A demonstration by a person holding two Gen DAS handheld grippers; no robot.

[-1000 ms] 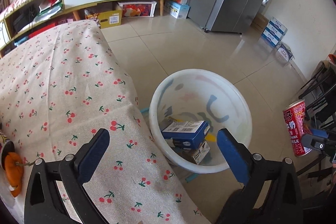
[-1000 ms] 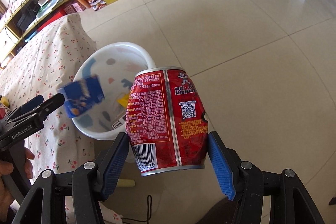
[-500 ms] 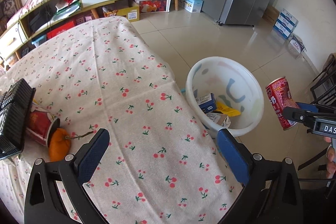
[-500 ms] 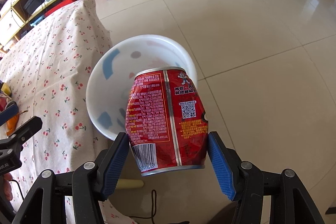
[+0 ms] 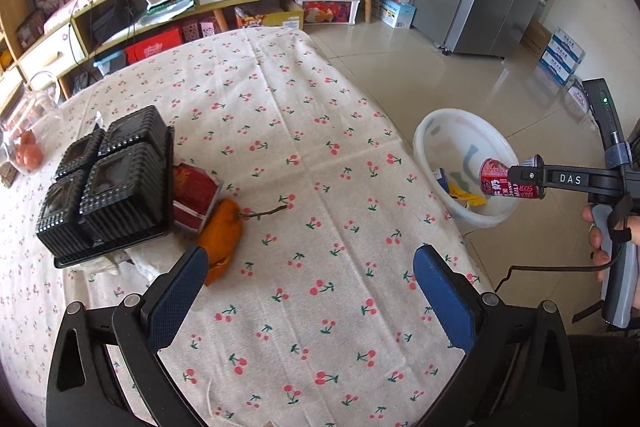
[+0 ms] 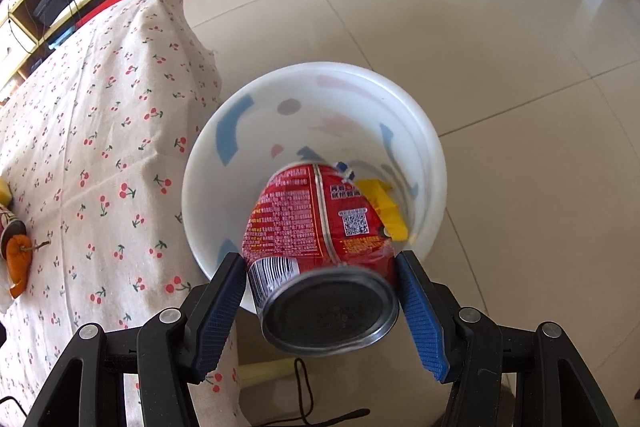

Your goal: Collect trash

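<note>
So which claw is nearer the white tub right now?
Right. The right claw holds the red can just over the white tub; the left claw is open above the table, off to the side.

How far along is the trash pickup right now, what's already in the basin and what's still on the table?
Partly done. The white basin on the floor already holds a blue carton and a yellow wrapper. In hand: the right gripper holds a red drink can above the basin, not yet released. Left: orange peel, a red packet and a black plastic tray lie on the cherry-print tablecloth; the left gripper is empty.
</note>
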